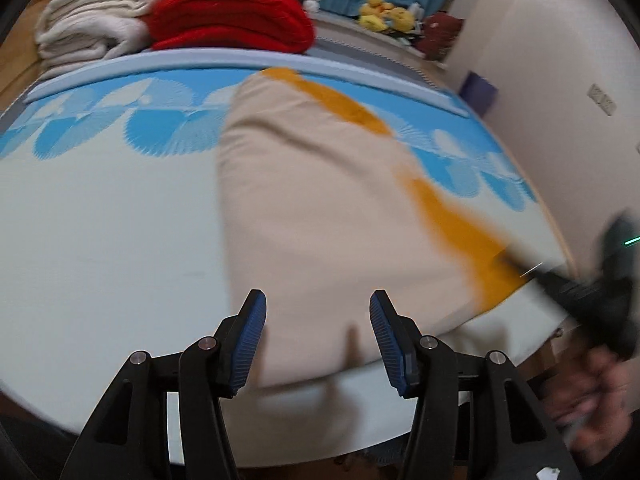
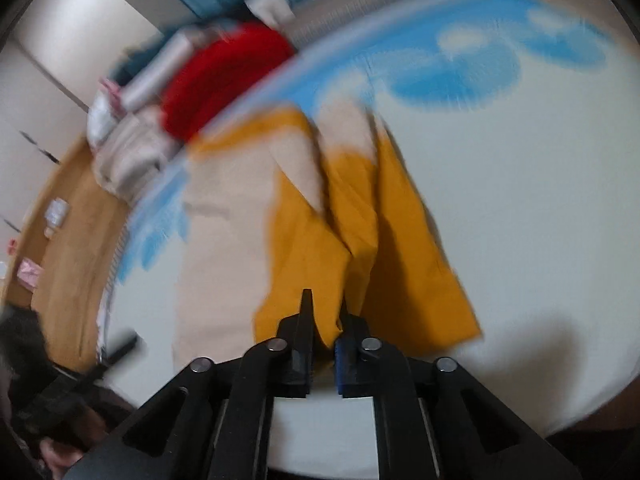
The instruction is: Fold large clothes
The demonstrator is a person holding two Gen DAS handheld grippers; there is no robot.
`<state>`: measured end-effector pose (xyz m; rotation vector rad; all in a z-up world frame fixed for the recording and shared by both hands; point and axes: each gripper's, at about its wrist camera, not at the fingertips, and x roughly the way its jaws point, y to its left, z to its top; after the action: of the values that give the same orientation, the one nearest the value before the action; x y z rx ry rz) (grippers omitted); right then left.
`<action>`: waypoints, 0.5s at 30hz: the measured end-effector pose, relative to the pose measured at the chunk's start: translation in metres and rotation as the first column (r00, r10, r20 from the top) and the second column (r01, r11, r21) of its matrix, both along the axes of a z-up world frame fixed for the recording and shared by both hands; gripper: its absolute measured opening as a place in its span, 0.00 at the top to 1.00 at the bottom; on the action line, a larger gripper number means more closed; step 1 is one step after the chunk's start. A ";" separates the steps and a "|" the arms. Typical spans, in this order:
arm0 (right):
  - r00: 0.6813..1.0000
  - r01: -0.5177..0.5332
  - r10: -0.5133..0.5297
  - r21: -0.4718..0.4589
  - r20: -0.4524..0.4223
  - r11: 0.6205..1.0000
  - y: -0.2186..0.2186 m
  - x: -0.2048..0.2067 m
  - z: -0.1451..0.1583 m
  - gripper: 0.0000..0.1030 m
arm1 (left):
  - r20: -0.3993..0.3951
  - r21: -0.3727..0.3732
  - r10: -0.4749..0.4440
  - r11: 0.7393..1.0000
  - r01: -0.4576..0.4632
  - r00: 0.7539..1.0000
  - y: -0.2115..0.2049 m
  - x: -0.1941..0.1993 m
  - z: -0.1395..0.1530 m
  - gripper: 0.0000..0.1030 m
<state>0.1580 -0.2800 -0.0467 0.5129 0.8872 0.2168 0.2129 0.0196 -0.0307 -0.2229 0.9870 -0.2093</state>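
A cream and mustard garment [image 1: 320, 208] lies across the pale, blue-patterned bed cover [image 1: 100, 220]. From the left wrist, the left gripper [image 1: 318, 316] hangs over its cream near edge, jaws spread, nothing pinched. Only the right wrist view shows the right gripper [image 2: 325, 316] clenched on a mustard fold. The left view alone gives the red blanket [image 1: 232, 20] and yellow plush toys [image 1: 386, 14] sharply.
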 end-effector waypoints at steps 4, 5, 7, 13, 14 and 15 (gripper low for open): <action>0.990 0.062 -0.052 -0.072 0.131 0.995 -0.010 -0.021 0.032 0.95 | -0.013 -0.035 0.002 0.999 -0.003 1.000 0.001 0.006 0.000 0.52; 0.993 0.111 -0.105 -0.120 0.051 0.987 -0.019 -0.018 0.016 0.95 | 0.006 0.001 -0.013 1.000 0.013 1.000 -0.006 0.009 -0.001 0.52; 0.975 0.170 -0.189 -0.153 -0.118 0.974 -0.038 -0.008 -0.022 0.95 | -0.039 0.087 -0.043 0.995 0.047 0.998 -0.019 0.018 -0.021 0.52; 0.943 0.122 -0.187 -0.237 -0.276 0.964 -0.041 0.008 -0.073 0.94 | -0.175 0.117 -0.007 0.993 0.028 0.985 -0.017 0.023 -0.058 0.45; 0.942 0.113 -0.183 -0.250 -0.280 0.962 -0.039 0.008 -0.073 0.93 | -0.168 0.132 -0.014 0.991 0.036 0.986 -0.018 0.021 -0.055 0.45; 0.940 0.113 -0.187 -0.258 -0.285 0.960 -0.040 0.006 -0.073 0.89 | -0.154 0.159 -0.019 0.986 0.044 0.988 -0.020 0.018 -0.051 0.46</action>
<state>0.1640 -0.3197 -0.1196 0.3925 1.1551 -0.1148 0.2311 -0.0001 -0.0818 -0.0751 1.1543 -0.1411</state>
